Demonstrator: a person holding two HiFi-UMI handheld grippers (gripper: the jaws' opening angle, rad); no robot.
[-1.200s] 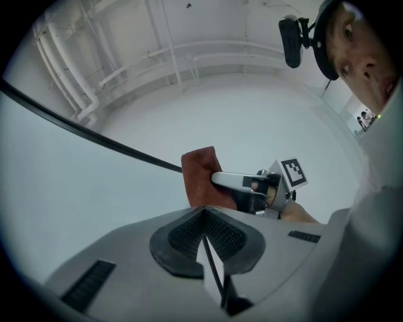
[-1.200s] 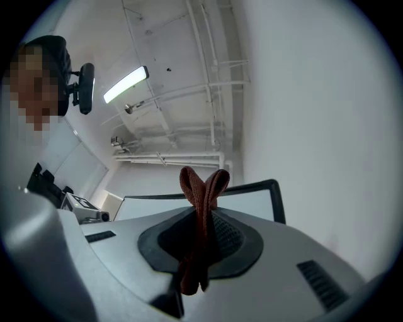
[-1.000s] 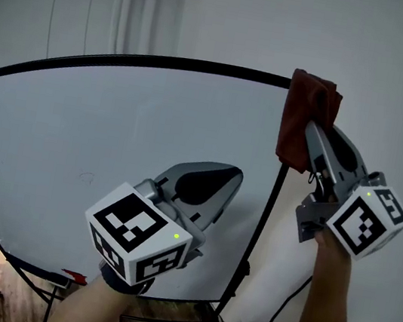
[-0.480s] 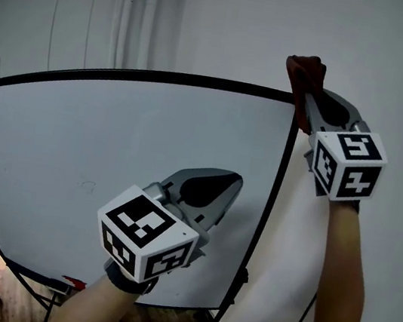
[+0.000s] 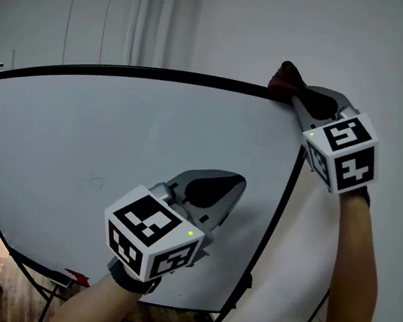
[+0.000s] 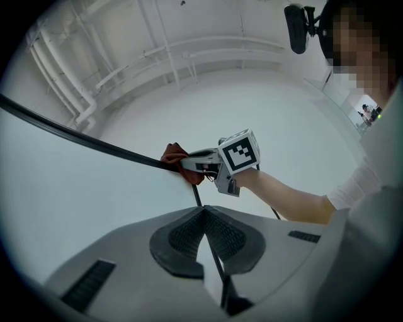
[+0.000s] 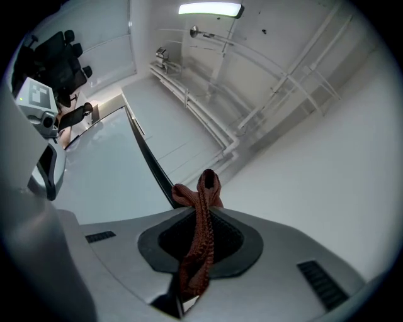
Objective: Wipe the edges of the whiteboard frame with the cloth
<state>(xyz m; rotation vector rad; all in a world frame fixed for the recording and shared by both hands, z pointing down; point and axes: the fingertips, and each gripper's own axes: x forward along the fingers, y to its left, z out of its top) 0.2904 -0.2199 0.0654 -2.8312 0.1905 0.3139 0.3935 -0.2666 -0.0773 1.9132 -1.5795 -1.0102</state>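
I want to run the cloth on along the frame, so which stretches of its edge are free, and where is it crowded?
The top edge is bare everywhere left of the cloth. The right edge is free below the right gripper. Only the top right corner is crowded, where that gripper holds the cloth.

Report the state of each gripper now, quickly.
Left gripper: shut, holding nothing.
Right gripper: shut on the cloth, at the top corner of the whiteboard frame.

Open air above the whiteboard frame (image 5: 162, 75) — wall (image 5: 285, 25) behind.
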